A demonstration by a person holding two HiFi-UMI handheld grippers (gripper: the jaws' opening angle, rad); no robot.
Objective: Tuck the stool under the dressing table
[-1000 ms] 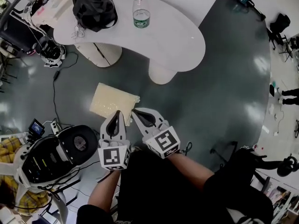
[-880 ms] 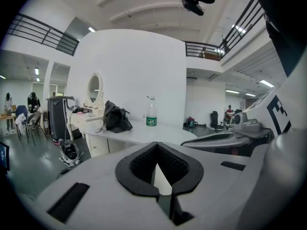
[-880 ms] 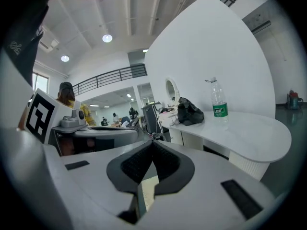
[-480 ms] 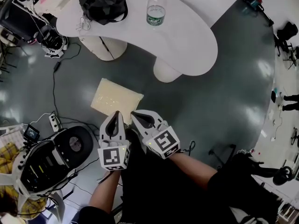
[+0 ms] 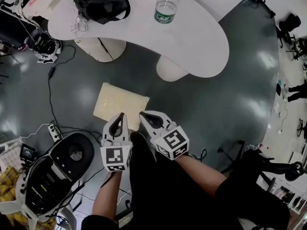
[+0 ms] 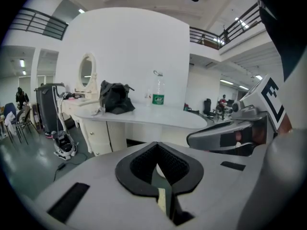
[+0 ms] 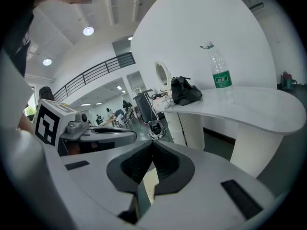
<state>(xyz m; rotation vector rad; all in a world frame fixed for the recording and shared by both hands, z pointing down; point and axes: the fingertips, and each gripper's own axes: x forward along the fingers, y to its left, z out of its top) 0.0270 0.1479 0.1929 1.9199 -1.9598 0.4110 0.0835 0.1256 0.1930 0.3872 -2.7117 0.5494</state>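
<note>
The stool (image 5: 121, 105), a low seat with a cream square cushion, stands on the dark floor in front of the white curved dressing table (image 5: 201, 42). In the head view my left gripper (image 5: 120, 115) and right gripper (image 5: 142, 114) hang side by side over the cushion's near edge, both shut with nothing in them. The left gripper view looks over its closed jaws (image 6: 156, 145) at the table (image 6: 144, 119), with the right gripper (image 6: 230, 138) beside it. A cream sliver of the stool (image 7: 149, 181) shows below the right gripper (image 7: 152, 143).
On the table stand a water bottle (image 5: 166, 6) and a black bag (image 5: 100, 1), with an oval mirror (image 6: 86, 71) further back. A black and white machine (image 5: 48, 171) and cables (image 5: 50, 80) lie at the left. A black stand (image 5: 230, 155) is at the right.
Both grippers have sunk and moved forward together, their tips now over the stool's near edge. The table has slid lower in the head view. The jaws stayed shut.
</note>
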